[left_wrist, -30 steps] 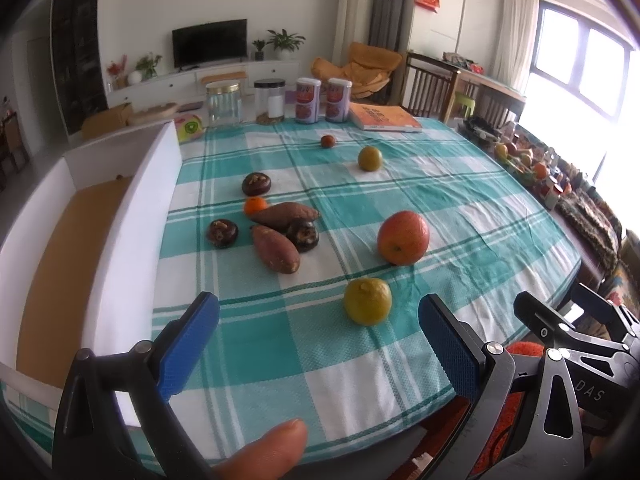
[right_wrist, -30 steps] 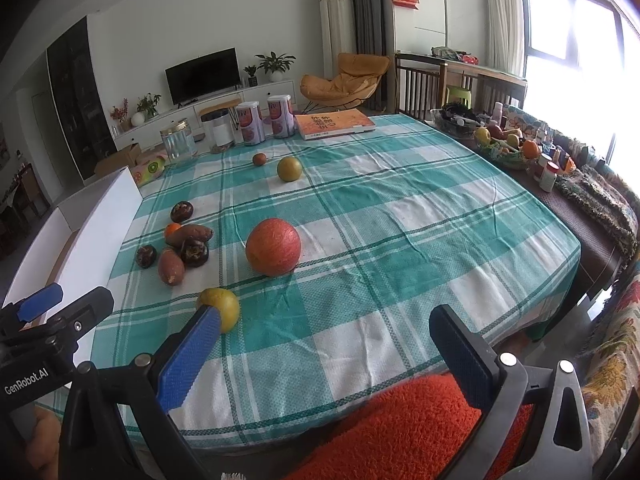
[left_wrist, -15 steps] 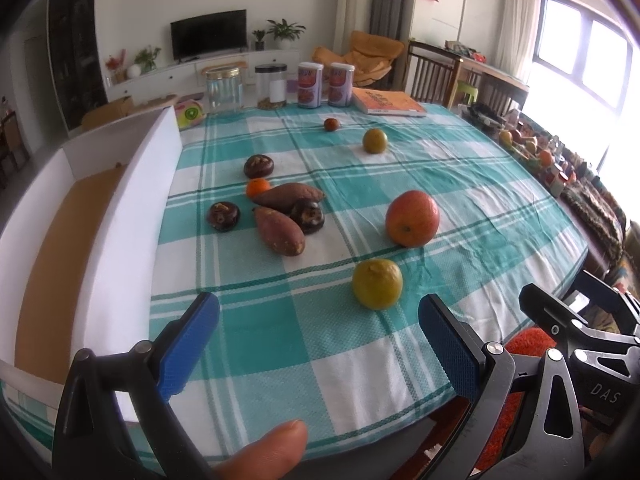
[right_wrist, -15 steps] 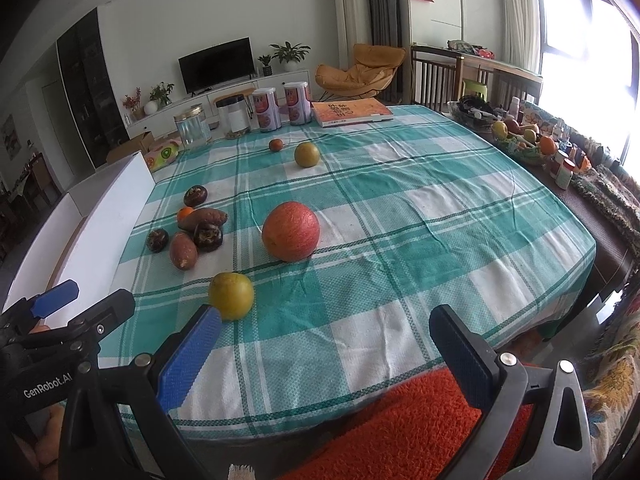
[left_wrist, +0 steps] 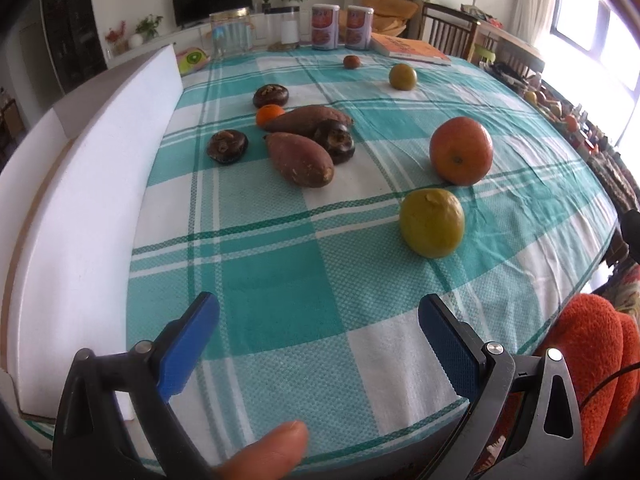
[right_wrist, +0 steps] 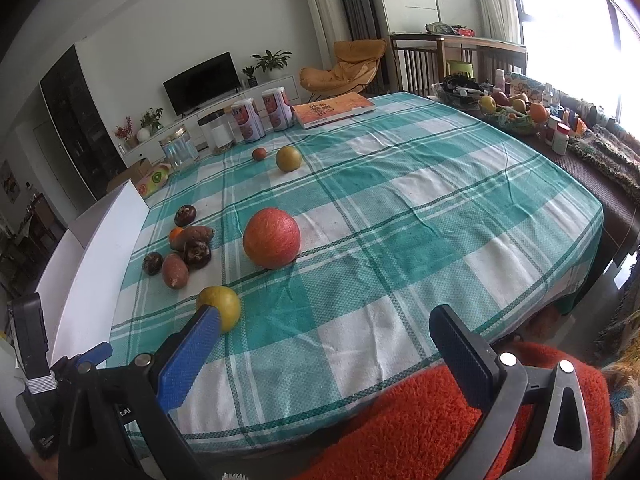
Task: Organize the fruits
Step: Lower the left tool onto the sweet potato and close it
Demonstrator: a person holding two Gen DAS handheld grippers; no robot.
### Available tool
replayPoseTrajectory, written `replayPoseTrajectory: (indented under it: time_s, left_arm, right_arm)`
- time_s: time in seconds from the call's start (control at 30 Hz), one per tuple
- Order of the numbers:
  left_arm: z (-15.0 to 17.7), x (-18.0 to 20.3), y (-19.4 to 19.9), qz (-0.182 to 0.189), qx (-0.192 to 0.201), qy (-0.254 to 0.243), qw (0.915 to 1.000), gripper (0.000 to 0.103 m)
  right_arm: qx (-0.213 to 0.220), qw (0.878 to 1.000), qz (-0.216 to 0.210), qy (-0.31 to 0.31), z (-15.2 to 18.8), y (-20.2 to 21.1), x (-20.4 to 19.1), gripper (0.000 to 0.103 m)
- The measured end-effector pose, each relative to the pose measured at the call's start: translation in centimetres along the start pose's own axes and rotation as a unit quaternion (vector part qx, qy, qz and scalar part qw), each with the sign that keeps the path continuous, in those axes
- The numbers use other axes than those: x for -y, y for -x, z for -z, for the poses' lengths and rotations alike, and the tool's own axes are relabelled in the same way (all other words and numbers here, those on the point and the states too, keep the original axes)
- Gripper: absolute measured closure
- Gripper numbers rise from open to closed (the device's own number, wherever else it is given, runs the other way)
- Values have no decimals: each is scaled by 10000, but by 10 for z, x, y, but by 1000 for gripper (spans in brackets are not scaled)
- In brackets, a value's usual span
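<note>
— Which fruit goes first?

— I'd say the yellow-green citrus (left_wrist: 432,222), nearest on the checked cloth (left_wrist: 280,280), just in front of the big orange (left_wrist: 461,150). Straddle it squarely; it could roll.

— And the claws?

— Left gripper (left_wrist: 318,322) and right gripper (right_wrist: 324,334) both gape wide, empty, touching nothing.

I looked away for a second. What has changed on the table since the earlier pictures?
Both grippers, left and right, moved forward over the table edge toward the yellow fruit, fingers open and empty. Nothing was grasped or released. The fruits, including the big orange, and the white box stayed put.
</note>
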State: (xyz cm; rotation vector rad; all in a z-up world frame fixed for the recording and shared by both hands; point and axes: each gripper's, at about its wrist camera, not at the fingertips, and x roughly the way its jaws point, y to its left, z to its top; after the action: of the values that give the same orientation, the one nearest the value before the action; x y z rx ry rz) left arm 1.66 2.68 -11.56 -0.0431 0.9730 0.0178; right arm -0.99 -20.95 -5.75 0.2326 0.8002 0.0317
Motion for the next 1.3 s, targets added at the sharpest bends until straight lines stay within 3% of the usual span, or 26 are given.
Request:
replayPoseTrajectory:
  time_s: [0.27,0.7,0.83,1.0,1.3]
  left_arm:
    - [3,-3,-35,-181,-452,13,9988,2]
    - [5,-13,-33,-149,-373,143,9991,3]
    - [-25,-27,-21,486,-174,583,9970,3]
    - [-72,-28,-18,1089,-276,679,9913,3]
    - [-105,-49,-40,1405,-781,1271,9788,3]
  right_arm:
    - [18,9999,-76,150,18,-13,-9,0]
    - [114,9996,-83,228,25,-19,-11,0]
    - [136,9995,-93,281,27,-18,-12,0]
    - [93,9995,-153,271,27,-22,-11,0]
    - [60,9996,-241,124,27,-23,-5,0]
